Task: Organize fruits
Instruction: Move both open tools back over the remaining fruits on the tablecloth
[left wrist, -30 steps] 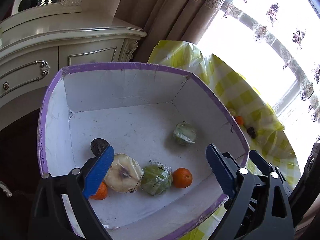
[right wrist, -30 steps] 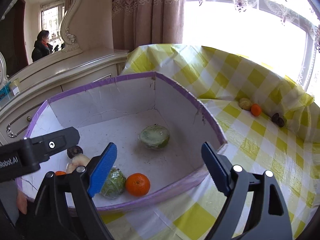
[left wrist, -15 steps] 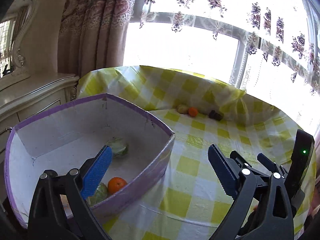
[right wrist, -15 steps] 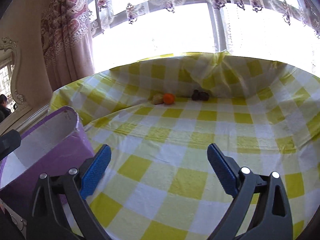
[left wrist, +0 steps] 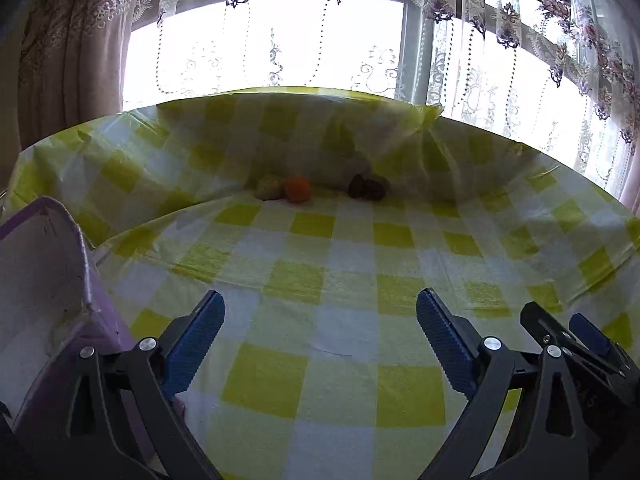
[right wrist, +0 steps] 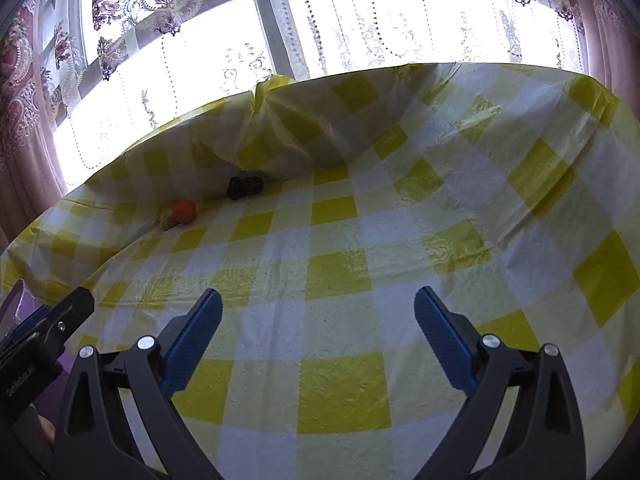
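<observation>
Both the left gripper and the right gripper stood wide and empty over bare checked tablecloth; an orange lay far off, against the cloth's raised edge; the purple-rimmed box stood near left.

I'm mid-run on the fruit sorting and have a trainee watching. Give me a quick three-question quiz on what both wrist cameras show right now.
1. True or false: the left gripper and the right gripper both have open, empty jaws.
2. Multiple choice: the round orange fruit lies A) inside the purple-rimmed cardboard box; B) on the yellow-and-white checked tablecloth by its raised far fold; C) between the right gripper's pads.
3. Fill in: right of the orange fruit, apart from it, lie ____ coloured fruits.

Key: 1 true. 2 B; it sits against a dull yellowish fruit. 3 dark; how many is hard to tell.
</observation>
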### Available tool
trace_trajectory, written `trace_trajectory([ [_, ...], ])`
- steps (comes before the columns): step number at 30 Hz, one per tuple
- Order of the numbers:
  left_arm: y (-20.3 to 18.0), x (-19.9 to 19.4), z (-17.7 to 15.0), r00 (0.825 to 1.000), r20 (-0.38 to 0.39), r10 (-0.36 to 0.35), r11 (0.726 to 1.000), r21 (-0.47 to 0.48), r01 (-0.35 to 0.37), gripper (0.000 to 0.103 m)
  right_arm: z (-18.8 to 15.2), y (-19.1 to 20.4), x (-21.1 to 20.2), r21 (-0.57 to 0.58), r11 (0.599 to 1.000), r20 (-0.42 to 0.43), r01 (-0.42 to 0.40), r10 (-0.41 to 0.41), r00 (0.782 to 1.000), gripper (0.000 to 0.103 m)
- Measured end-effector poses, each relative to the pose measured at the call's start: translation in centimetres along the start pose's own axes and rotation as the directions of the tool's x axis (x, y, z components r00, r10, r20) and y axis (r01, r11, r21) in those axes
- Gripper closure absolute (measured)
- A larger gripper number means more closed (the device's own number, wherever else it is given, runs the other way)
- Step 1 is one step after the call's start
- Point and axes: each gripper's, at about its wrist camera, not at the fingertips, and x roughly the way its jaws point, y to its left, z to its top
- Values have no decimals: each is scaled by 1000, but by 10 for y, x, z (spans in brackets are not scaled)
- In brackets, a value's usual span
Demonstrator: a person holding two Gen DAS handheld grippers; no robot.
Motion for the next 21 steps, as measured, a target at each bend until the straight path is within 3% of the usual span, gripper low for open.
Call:
trace_trajectory([
  [7, 21, 65, 7, 992, -114, 48, 993, -106, -60, 10, 15, 19, 25, -74, 997, 8, 27, -27, 1000, 6],
  [11, 37, 76, 17, 990, -114, 84, 980, -169, -102, 9, 25, 32, 46, -105, 994, -4, 40, -41, 999, 6],
  [21, 64, 127, 39, 977, -205, 57, 938, -323, -122, 9, 54, 43, 105, -122, 992, -84, -15, 5, 996, 6],
])
